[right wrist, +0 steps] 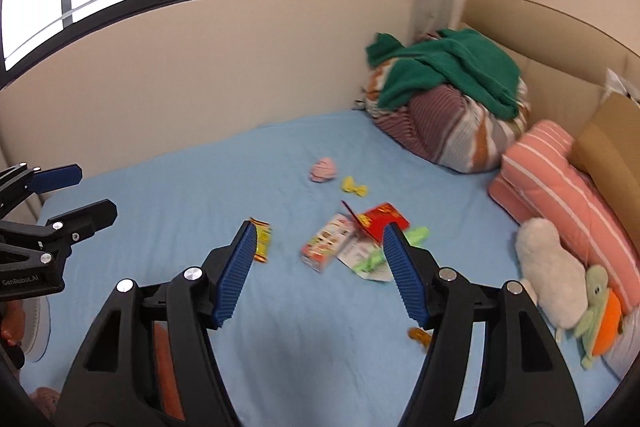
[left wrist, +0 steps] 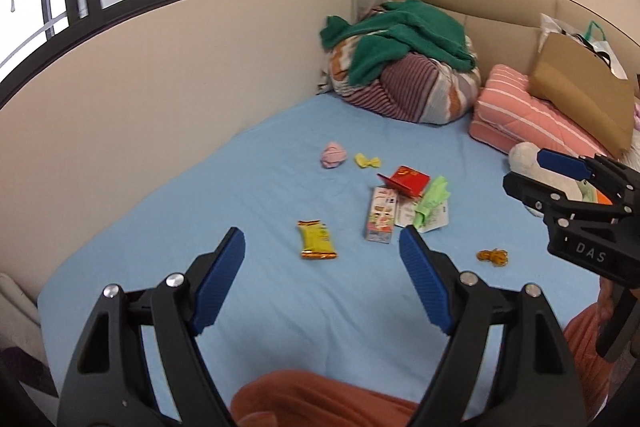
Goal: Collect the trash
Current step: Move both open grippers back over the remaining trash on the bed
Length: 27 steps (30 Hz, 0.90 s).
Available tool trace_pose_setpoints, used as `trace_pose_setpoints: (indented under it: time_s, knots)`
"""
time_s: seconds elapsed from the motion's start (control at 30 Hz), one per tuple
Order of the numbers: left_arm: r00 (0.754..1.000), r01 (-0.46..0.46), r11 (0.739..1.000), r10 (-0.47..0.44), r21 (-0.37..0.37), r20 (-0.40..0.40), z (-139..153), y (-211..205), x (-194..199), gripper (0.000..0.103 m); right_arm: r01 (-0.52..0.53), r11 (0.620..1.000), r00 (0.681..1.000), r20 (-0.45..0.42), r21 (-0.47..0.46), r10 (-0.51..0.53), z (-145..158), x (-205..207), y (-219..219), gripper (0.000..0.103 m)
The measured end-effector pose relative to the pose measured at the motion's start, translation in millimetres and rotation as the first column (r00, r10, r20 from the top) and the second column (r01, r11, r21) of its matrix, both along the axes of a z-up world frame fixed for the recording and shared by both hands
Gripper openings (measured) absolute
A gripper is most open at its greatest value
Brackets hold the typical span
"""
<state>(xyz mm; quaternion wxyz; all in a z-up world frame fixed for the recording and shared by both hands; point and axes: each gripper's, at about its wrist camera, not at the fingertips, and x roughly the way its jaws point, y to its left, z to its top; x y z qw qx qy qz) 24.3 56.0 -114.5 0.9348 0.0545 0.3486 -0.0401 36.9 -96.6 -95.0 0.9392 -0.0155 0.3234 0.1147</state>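
Both blue-padded fingers [left wrist: 222, 279] of my left gripper [left wrist: 322, 233] stand spread wide with only bare sheet between them, and my right gripper [right wrist: 318, 231] is likewise spread and pinching nothing. I have each tilted downward over the near part of the light blue bed sheet [left wrist: 160, 227], hovering clear of it. From the left wrist view my right gripper juts in at the right edge, seen side-on; from the right wrist view my left gripper shows at the left edge. Trash lies scattered mid-bed: a yellow snack wrapper [left wrist: 316, 239] nearest and to the left, a small printed carton [left wrist: 381, 214] to its right, and a red packet [left wrist: 406, 181] just beyond the carton. A crumpled green wrapper [left wrist: 432, 201] rests on a white paper [left wrist: 434, 221] at the right of the cluster. Farther off sit a pink crumpled wad [left wrist: 333, 155] and a yellow twisted wrapper [left wrist: 367, 161], side by side but apart. An orange tangle [left wrist: 494, 257] lies alone at near right. At the far corner a bundled striped quilt [left wrist: 416, 91] carries a green towel [left wrist: 400, 35]. On the right sit a pink striped pillow [left wrist: 520, 107] and a white plush toy [right wrist: 550, 267].
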Motion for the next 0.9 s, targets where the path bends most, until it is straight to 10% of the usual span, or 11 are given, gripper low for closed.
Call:
trace_pose_setpoints:
  time_s: [0.37, 0.9]
  knots:
    - [0.992, 0.089, 0.995, -0.093, -0.043, -0.091, -65, -54, 58, 0.079, 0.283, 0.959, 0.953, -0.113, 0.014, -0.279, -88, 7, -97, 0.063]
    - [0.957, 0.224, 0.975, -0.22, 0.002, -0.189, -168, -130, 127, 0.079, 0.39, 0.921, 0.874, -0.306, -0.024, -0.378, -210, 51, -129, 0.063]
